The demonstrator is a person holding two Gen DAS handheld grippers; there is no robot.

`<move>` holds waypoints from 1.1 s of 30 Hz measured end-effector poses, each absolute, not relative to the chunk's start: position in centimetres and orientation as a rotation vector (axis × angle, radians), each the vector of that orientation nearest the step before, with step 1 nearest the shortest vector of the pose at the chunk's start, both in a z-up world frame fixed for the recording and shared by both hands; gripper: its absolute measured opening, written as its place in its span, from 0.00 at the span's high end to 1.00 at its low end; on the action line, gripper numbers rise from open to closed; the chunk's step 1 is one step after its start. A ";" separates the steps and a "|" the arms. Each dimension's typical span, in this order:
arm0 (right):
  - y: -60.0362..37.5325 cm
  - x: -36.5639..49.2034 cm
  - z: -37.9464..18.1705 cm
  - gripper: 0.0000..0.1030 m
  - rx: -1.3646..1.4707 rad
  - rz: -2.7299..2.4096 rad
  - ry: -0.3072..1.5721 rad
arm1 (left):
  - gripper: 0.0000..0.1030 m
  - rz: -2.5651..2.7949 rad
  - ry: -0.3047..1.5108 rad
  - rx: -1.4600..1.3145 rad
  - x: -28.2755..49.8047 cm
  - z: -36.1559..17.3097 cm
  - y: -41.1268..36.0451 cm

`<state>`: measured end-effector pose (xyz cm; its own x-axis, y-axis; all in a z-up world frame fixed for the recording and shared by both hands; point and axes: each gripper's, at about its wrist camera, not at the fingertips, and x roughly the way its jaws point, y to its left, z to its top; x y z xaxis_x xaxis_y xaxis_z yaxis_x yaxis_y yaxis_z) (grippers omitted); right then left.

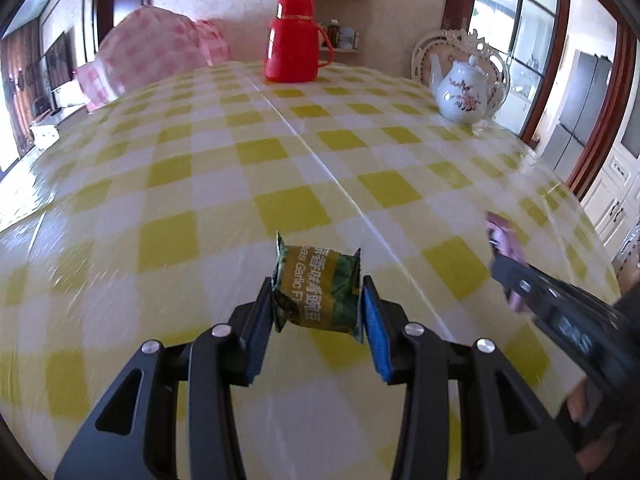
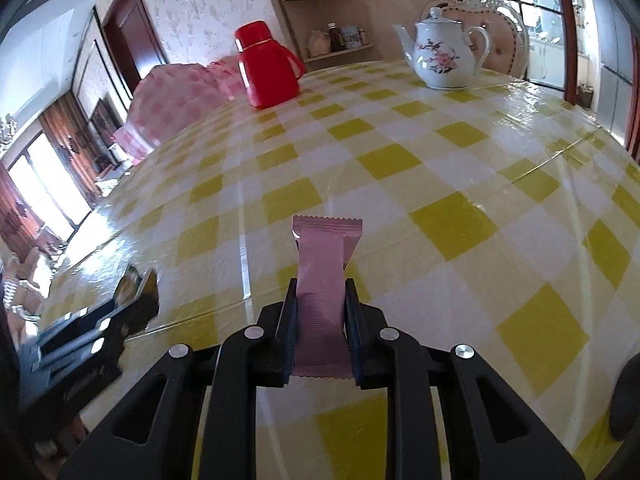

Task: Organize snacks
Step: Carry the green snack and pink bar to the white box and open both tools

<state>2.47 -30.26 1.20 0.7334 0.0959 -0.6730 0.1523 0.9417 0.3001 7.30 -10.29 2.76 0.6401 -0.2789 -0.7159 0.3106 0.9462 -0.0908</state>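
My left gripper (image 1: 316,300) is shut on a green snack packet (image 1: 316,294) with yellow lettering and holds it above the yellow-checked table (image 1: 280,152). My right gripper (image 2: 322,308) is shut on a pink snack bar packet (image 2: 323,280) that stands upright between the pads, above the table (image 2: 440,152). In the left wrist view the right gripper (image 1: 560,300) shows blurred at the right with the pink packet (image 1: 506,240). In the right wrist view the left gripper (image 2: 80,344) shows at the left with its packet (image 2: 136,292).
A red thermos jug (image 1: 294,40) stands at the table's far side, also in the right wrist view (image 2: 266,66). A white floral teapot (image 1: 466,90) stands far right, also in the right wrist view (image 2: 444,54). A pink checked cover (image 1: 152,52) sits beyond the far left edge.
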 end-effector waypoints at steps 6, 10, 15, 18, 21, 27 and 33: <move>-28.0 -1.0 2.3 0.79 0.330 0.019 0.717 | 0.59 -0.303 0.774 0.045 2.2 3.4 -8.4; -26.8 -4.4 3.0 0.79 0.326 0.036 0.678 | 0.59 -0.301 0.788 0.056 -0.3 2.9 -7.5; -25.6 -7.6 3.2 0.79 0.340 0.067 0.667 | 0.59 -0.299 0.777 0.071 -2.8 3.2 -6.3; -24.9 -9.3 3.3 0.79 0.341 0.080 0.660 | 0.59 -0.294 0.773 0.078 -4.2 3.4 -5.5; -23.5 -10.8 3.2 0.79 0.323 0.100 0.670 | 0.59 -0.287 0.766 0.081 -5.5 3.6 -4.5; -20.8 -13.0 3.4 0.79 0.281 0.143 0.681 | 0.59 -0.265 0.735 0.096 -8.3 4.7 -2.2; -16.8 -14.7 4.3 0.79 0.210 0.209 0.676 | 0.59 -0.235 0.714 0.101 -10.8 5.3 1.3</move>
<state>-14.74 -16.79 4.26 0.7608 0.2582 -0.5954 -0.1222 0.9581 0.2592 -10.85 1.32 5.29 0.7311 -0.1787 -0.6585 0.2472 0.9689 0.0115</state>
